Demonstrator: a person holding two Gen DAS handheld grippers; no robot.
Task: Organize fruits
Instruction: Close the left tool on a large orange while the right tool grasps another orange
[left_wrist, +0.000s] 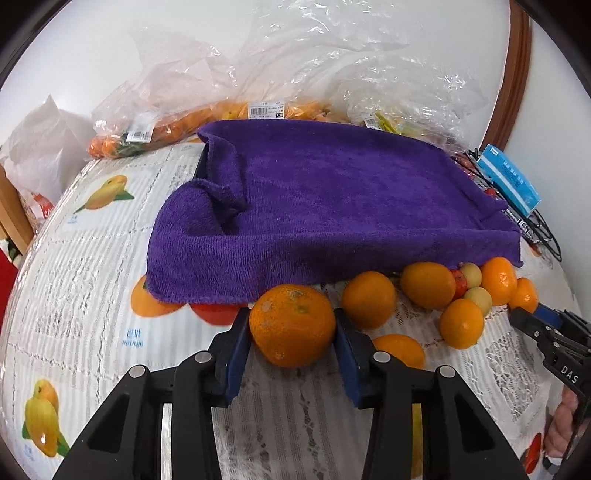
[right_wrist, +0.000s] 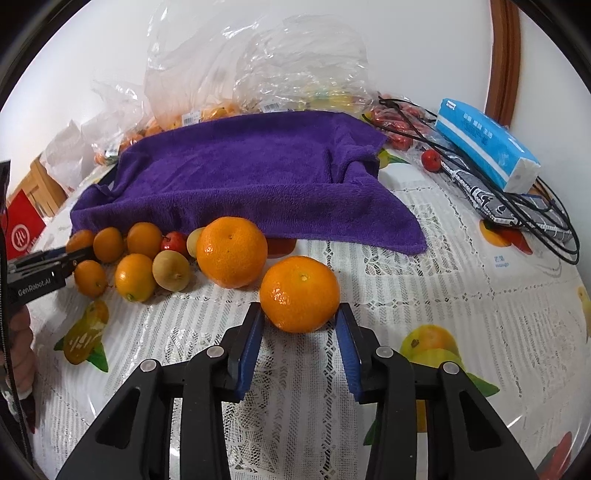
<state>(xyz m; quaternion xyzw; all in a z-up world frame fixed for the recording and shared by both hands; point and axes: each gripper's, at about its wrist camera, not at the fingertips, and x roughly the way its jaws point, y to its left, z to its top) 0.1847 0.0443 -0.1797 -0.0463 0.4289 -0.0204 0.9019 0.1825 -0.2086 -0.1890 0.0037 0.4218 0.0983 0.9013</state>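
between the blue pads of the left gripper (left_wrist: 291, 332) a large orange (left_wrist: 291, 325) is sitting, gripped on both flanks; the jaws are clenching it where it rests on the lace-covered surface (left_wrist: 92, 295), just in front of the near hem of the purple towel (left_wrist: 314, 206). the right gripper (right_wrist: 299, 314) is doing the same with a second orange (right_wrist: 300, 293): its 2 pads are pressing the fruit's lower sides, and the fruit is sitting at the very tips of the jaws, not deep between them.

both fruits are round, so neither is offering a long axis to line up with. each is lying straight ahead of its own jaws, and the towel is lying straight beyond, spread over what seems a shallow tray with raised edges.

the relation that is counting, by judgement, is this: the towel's raised near edge is standing between each held fruit and the hollow behind it, so any carry toward the hollow is likely calling for a lift over that edge first. the left gripper is looking the nearer to the hem.

a cluster of small fruits (right_wrist: 133, 258) is lying against the hem, touching one another, between the 2 grippers and closer to the right one in the left view.
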